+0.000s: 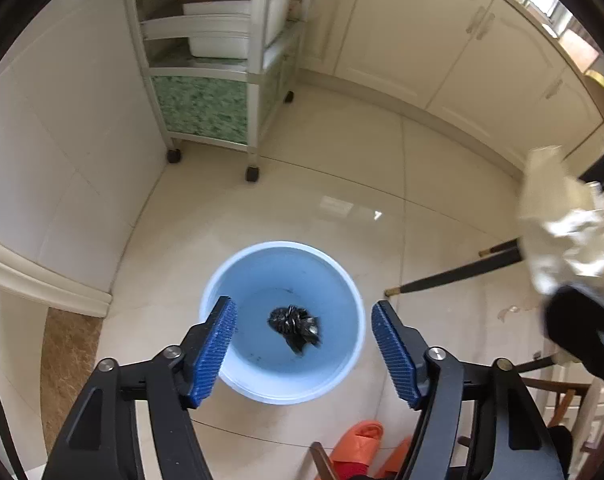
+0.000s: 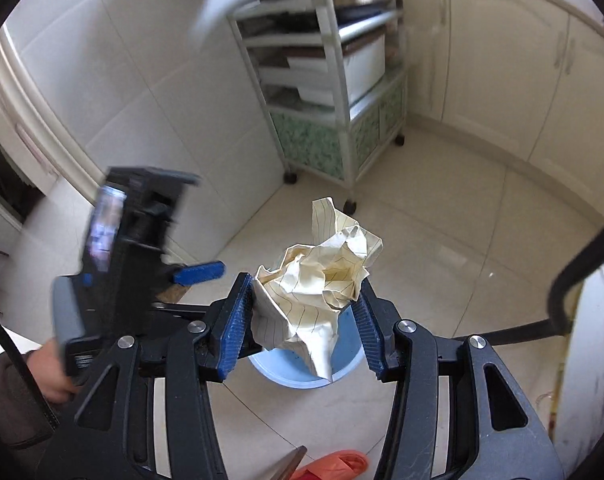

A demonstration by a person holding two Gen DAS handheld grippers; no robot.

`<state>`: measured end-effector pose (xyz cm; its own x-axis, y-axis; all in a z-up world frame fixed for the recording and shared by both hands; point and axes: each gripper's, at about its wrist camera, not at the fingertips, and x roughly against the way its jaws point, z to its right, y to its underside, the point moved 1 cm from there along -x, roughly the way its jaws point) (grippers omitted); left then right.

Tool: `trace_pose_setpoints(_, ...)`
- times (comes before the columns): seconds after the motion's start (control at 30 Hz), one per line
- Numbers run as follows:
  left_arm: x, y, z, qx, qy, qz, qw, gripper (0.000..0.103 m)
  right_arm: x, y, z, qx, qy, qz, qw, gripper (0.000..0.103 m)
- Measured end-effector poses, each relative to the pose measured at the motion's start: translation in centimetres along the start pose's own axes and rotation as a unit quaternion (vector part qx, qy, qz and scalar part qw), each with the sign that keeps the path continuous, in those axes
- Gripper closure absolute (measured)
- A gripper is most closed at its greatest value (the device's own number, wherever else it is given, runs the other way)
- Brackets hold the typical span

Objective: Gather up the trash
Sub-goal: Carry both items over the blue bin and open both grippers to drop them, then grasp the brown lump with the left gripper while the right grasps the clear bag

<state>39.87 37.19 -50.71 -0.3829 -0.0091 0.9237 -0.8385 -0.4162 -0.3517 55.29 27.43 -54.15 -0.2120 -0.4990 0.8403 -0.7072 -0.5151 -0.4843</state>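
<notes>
A light blue bin stands on the tiled floor below my left gripper, which is open and empty above it. A crumpled black bag lies at the bin's bottom. My right gripper is shut on a crumpled ball of lined cream paper and holds it above the bin, partly hidden by the paper. That paper also shows at the right edge of the left wrist view. The left gripper appears blurred in the right wrist view.
A wheeled shelf cart with white tubs stands against the tiled wall behind the bin. Cream cabinets line the far side. Orange slippers lie on the floor near me. Dark chair legs reach in from the right.
</notes>
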Motion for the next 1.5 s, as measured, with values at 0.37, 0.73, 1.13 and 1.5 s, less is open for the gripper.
trace_pose_setpoints(0.37,7.1,2.3,-3.3,0.075,-0.083,0.064,0.9917,0.030,-2.3,-0.8,-2.5,-0.007,-0.046,0.010,0.999,0.027)
trace_pose_setpoints(0.73,16.9,2.0,6.8,-0.001,-0.028,0.181,0.9832,0.022,15.6,-1.1,-0.3,-0.028,0.066,0.155,0.985,0.006)
trace_pose_setpoints(1.13,16.3,-2.6,26.0,-0.193,0.027,0.248,0.9490,0.019,36.5,6.4,11.5,-0.117,0.218,0.236,0.940,0.000)
trace_pose_setpoints(1.5,5.9,-12.7,39.5,-0.267,0.003,0.234,0.9348,0.020,43.5,12.4,23.7,-0.191,0.306,0.189,0.913,0.000)
